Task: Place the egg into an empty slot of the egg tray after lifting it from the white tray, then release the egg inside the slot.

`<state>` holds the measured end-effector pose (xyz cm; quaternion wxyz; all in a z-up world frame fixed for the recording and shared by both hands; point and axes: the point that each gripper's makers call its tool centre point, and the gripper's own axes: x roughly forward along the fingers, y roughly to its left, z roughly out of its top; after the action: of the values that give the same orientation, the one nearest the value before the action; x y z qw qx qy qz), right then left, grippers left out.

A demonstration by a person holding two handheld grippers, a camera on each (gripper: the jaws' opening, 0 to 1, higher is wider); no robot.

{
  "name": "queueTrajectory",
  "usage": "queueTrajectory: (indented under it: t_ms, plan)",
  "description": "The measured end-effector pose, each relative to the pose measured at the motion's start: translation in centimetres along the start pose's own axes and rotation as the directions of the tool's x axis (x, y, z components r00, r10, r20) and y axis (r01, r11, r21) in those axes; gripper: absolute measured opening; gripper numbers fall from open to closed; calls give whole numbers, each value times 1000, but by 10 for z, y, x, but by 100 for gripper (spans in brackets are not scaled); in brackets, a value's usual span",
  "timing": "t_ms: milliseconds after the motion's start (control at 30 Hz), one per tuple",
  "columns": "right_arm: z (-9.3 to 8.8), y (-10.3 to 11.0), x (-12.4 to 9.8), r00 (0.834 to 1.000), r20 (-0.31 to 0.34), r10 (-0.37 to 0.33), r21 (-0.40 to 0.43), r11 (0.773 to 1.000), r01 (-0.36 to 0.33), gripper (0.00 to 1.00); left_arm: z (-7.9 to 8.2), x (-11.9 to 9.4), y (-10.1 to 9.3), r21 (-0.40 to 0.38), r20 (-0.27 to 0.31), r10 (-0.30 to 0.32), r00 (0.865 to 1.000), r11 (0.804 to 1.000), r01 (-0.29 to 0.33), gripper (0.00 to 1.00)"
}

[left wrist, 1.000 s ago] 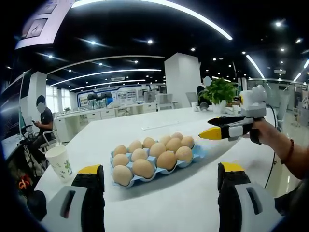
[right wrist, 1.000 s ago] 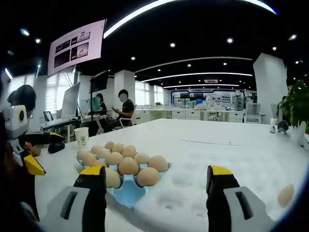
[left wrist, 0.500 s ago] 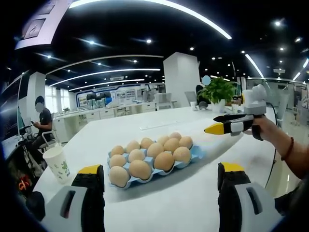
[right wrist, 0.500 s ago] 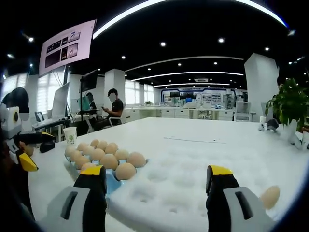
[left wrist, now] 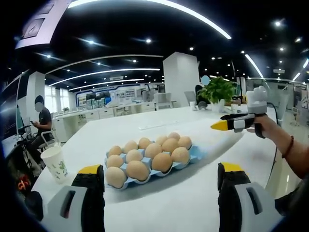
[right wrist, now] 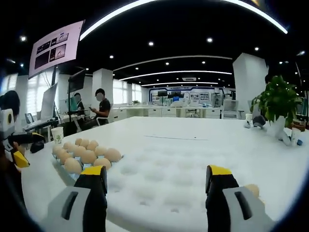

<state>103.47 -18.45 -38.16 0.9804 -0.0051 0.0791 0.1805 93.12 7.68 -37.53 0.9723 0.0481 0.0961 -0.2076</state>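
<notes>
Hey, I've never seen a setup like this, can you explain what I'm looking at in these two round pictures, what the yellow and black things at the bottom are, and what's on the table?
A person holds a hand-operated claw in each hand, and each claw carries a fisheye camera looking forward along its jaws. The yellow-tipped prongs at the bottom are those jaws. In the left gripper view, the left claw is open and holds nothing; ahead on the white table sits a blue egg tray loaded with brown eggs, with a paper cup beside it. The right claw shows at the right of that view, in the person's hand. In the right gripper view, the right claw is open above a dimpled white tray, with one egg near its right jaw.
</notes>
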Motion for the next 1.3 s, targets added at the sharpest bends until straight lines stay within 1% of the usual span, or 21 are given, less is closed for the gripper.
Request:
queueTrajectory:
  t_ms: [100,300,400,567,600,900,1000,1033,1067,1133,1167,1200,1233,1300]
  plan:
    - [-2,-10,-3,1000,-6,-20,5,1000,20,87,0,2,-2,0,0,-2,1000,1000,2,100]
    - [-3,-33,-10,997,1,-73,0,997,73,87,1,5,-5,2,-4,-10,1000,1000,10,100]
    - [-7,-50,-14,993,-7,-117,4,993,117,86,3,5,-5,4,0,-7,1000,1000,7,100]
    - [-12,-69,-20,988,-19,-155,4,988,155,86,3,6,-2,1,-1,2,1000,1000,-2,100]
    - [-12,-74,-22,985,-13,-171,-2,985,171,85,2,6,-2,0,-2,2,1000,1000,-2,100]
    - [-15,-90,-24,976,-24,-217,17,976,218,84,1,9,-3,-5,-4,-2,1000,1000,2,100]
    - [-20,-96,-24,972,-39,-231,30,972,232,83,1,8,-3,-5,-5,0,1000,1000,0,99]
    - [-24,-99,-23,969,-51,-243,30,969,244,82,0,8,-2,-5,-7,1,1000,1000,-1,99]
    - [-26,-100,-24,967,-55,-248,28,968,250,81,0,8,-2,-6,-8,3,1000,1000,-3,99]
    - [-28,-104,-25,964,-57,-261,33,964,263,75,1,8,-2,-3,-9,4,1000,1000,-4,99]
    - [-28,-106,-26,962,-56,-268,51,961,271,70,1,8,-2,-2,-7,4,1000,1000,-4,99]
    - [-28,-110,-29,956,-48,-289,72,954,292,62,2,7,-1,-2,-7,5,1000,1000,-5,99]
    - [-27,-115,-31,951,-39,-308,61,949,310,56,2,7,-1,-1,-6,5,1000,1000,-5,99]
    - [-32,-122,-35,945,-58,-322,40,945,325,45,3,7,-1,-1,-5,7,1000,1000,-7,99]
